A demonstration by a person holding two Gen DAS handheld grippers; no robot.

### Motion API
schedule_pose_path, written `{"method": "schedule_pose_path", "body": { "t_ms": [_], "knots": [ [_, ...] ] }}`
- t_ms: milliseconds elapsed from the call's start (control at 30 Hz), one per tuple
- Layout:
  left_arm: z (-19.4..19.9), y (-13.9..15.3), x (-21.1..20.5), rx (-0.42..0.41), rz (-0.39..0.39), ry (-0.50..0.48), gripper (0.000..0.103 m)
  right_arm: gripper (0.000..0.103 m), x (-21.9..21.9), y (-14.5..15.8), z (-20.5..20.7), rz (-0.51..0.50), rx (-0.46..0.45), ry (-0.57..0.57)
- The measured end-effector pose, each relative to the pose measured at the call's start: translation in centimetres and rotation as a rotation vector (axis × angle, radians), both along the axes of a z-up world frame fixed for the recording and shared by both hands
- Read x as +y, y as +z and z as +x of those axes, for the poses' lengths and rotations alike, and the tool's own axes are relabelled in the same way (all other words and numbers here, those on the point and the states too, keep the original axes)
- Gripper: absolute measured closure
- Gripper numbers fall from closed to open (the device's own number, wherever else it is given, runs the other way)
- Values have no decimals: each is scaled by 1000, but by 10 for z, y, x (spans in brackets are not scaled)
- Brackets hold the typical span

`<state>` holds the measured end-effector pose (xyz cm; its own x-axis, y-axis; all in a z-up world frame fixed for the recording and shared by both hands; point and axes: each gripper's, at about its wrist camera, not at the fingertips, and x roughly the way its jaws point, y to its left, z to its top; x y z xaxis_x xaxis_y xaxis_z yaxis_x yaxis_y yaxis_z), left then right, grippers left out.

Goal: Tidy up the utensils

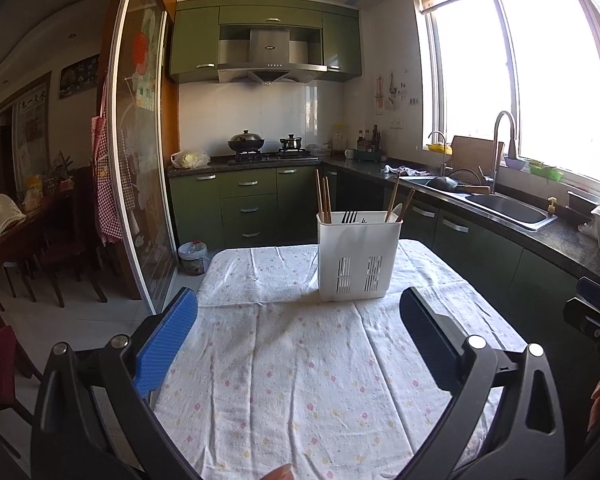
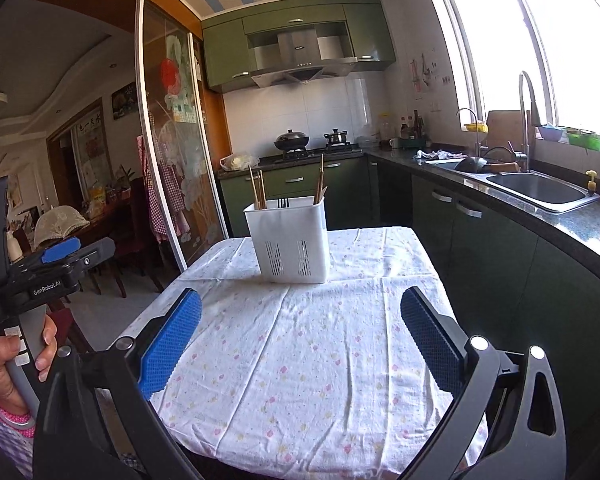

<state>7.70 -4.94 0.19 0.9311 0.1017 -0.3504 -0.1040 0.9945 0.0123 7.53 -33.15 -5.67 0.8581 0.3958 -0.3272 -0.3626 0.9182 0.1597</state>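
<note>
A white slotted utensil holder (image 1: 359, 256) stands upright at the far end of the cloth-covered table (image 1: 292, 368). Wooden chopsticks (image 1: 323, 200) lean in its left compartment, dark forks (image 1: 350, 217) stand in the middle, and more chopsticks (image 1: 400, 200) with a pale utensil stand at the right. The holder also shows in the right wrist view (image 2: 288, 240). My left gripper (image 1: 298, 330) is open and empty, held above the near half of the table. My right gripper (image 2: 300, 332) is open and empty, also short of the holder. The left gripper's body (image 2: 40, 272) shows at the left of the right wrist view.
Green kitchen cabinets (image 1: 244, 200) and a stove with a wok (image 1: 246, 144) lie behind the table. A counter with a sink (image 1: 508, 206) runs along the right under the window. A glass sliding door (image 1: 140, 168) and dining chairs (image 1: 56, 264) are at the left.
</note>
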Motion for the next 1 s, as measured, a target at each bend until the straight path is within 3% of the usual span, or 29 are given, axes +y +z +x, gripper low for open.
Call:
{"method": "schedule_pose_path", "body": {
  "t_ms": [167,533,1000],
  "knots": [
    [-1,-7,3,20,-10,-2,7,5,-9,3,2,35,11,-6],
    [-13,-8,4,11,13,-7,7,5,9,24,-15,-1,-45,-9],
    [-21,-4,0,9,8,-38,7,5,-4,31,-30,11,-91,-46]
  ]
}}
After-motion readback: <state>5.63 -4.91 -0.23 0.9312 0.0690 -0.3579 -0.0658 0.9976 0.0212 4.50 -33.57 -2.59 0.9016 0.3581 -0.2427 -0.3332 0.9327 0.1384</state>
